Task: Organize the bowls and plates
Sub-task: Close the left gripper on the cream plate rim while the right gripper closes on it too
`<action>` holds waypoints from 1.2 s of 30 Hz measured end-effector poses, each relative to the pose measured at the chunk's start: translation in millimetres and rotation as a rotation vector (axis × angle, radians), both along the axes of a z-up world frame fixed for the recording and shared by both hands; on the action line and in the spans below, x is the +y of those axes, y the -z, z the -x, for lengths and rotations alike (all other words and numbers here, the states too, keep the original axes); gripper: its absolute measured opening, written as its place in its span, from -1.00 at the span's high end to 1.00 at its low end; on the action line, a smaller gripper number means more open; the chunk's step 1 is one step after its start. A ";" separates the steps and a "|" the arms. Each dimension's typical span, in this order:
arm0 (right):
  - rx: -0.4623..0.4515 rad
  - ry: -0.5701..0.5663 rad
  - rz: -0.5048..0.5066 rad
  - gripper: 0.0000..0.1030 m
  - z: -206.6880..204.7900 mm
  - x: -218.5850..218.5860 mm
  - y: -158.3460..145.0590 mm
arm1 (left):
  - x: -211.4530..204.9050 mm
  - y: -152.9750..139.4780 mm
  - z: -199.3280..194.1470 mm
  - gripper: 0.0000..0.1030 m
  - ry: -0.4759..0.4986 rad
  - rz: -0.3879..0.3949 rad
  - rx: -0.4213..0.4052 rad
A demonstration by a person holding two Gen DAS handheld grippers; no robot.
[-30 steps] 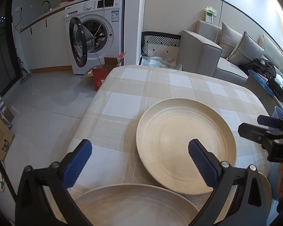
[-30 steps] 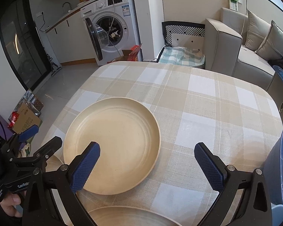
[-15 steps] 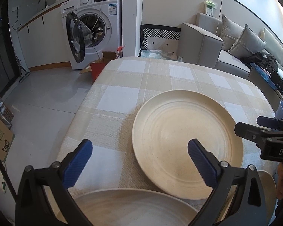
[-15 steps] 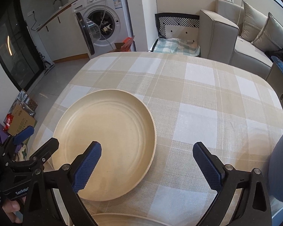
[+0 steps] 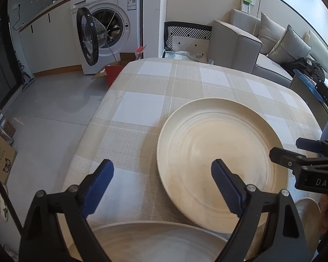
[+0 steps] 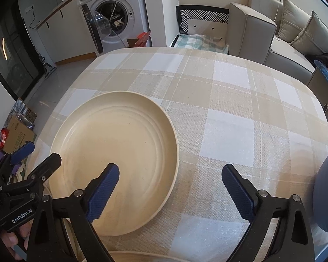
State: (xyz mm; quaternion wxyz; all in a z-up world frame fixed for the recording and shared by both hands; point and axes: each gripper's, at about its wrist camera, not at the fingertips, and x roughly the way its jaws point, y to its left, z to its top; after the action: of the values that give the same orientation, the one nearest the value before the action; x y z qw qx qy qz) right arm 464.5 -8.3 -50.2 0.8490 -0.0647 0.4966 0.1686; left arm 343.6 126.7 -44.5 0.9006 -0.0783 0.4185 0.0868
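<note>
Jaws of both the left gripper (image 5: 161, 185) and the right gripper (image 6: 170, 186) are closing, wide apart, nothing pressed between them. Each straddles one rim of the cream plate (image 6: 113, 159), which lies flat on the checked bench (image 6: 229, 113). Risk: uneven closure could tip or slide the plate toward the second plate (image 5: 155, 242) just beside it.

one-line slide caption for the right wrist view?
Right hand-held gripper, jaws closing with nothing gripped, straddles the right rim of a cream plate on the checked tablecloth.
</note>
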 end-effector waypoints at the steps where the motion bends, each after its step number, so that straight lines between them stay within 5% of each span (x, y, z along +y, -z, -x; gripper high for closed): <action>1: 0.010 0.002 0.002 -0.76 -1.3 0.6 2.0 | 0.6 0.5 -0.5 -0.75 0.000 0.001 0.003; 12: 0.042 -0.002 0.012 -0.59 -6.3 1.9 10.5 | 0.0 8.4 -5.4 -0.33 0.014 0.014 0.031; 36: 0.077 -0.038 0.014 0.12 -9.2 8.6 19.5 | -2.0 17.1 -8.9 0.52 0.045 0.044 0.057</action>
State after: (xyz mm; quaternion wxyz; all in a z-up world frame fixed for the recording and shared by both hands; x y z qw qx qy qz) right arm 473.7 0.3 -69.7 0.8256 -0.0736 0.5285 0.1835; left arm 352.5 124.8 -61.6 0.8883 -0.0859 0.4473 0.0593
